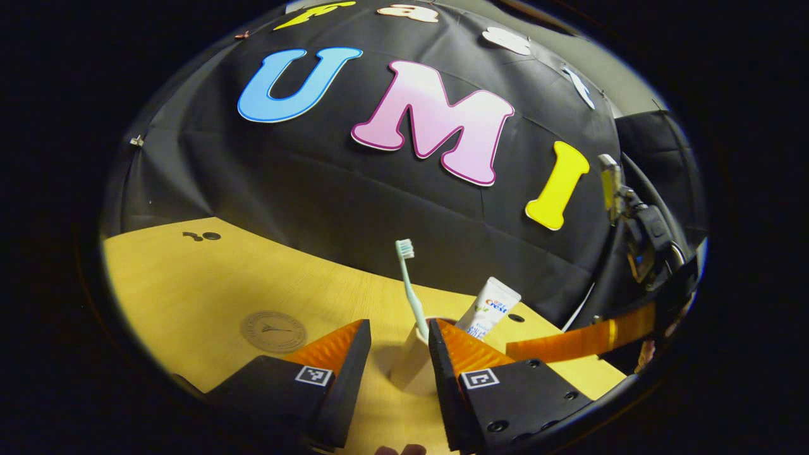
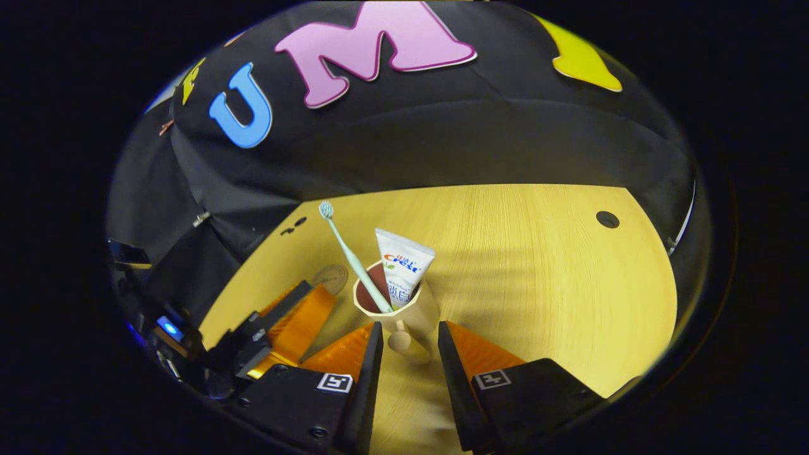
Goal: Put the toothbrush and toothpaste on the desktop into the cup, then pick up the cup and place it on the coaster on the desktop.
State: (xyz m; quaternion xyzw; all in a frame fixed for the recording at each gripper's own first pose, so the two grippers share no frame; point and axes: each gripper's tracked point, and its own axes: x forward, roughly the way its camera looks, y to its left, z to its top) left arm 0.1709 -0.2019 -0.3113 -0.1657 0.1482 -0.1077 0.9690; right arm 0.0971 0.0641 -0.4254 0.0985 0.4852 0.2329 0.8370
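Observation:
A beige cup (image 1: 409,363) stands on the wooden desktop (image 1: 189,284) with a pale green toothbrush (image 1: 407,284) and a white toothpaste tube (image 1: 492,308) upright in it. My left gripper (image 1: 399,325) is open, with the cup between its fingers and a gap on the left side. In the right gripper view the cup (image 2: 404,313), toothbrush (image 2: 354,259) and tube (image 2: 404,265) sit just ahead of my open right gripper (image 2: 409,325), and the cup's handle lies between its fingers. The round brown coaster (image 1: 273,331) lies left of the cup.
A finger (image 1: 569,341) of my right gripper reaches in from the right, short of the cup. A finger (image 2: 306,322) of my left gripper lies near the coaster (image 2: 332,276). A small dark hole (image 2: 607,219) marks the desktop. The black cloth wall closes the far side.

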